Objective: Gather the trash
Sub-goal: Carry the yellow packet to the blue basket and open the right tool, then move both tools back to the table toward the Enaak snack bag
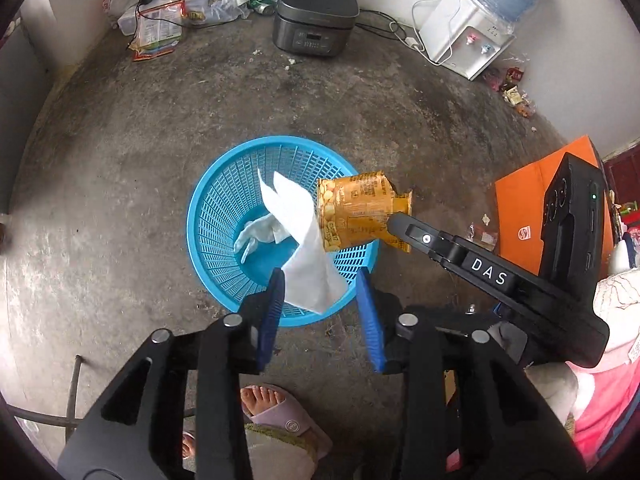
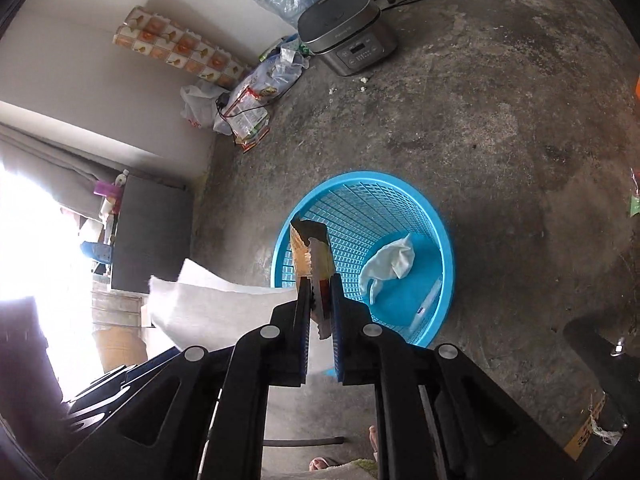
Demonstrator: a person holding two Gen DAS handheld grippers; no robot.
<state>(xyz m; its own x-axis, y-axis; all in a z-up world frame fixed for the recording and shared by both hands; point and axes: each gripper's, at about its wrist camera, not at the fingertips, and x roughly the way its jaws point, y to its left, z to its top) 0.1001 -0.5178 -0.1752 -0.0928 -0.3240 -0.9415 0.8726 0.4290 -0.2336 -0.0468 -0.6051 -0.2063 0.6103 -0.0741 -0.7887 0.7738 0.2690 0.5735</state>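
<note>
A plain home room: bare concrete floor (image 1: 120,140), rice cooker (image 1: 314,16) and water dispenser (image 1: 468,36) by the wall at top

The round blue plastic mesh basket (image 1: 224,208) sits on the bare concrete floor (image 1: 120,140), a crumpled white tissue (image 1: 256,232) inside. Behind it, by the wall, stands a grey rice cooker (image 1: 316,16).

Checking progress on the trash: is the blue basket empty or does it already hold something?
Not empty: a crumpled white tissue lies on the bottom of the basket.
</note>
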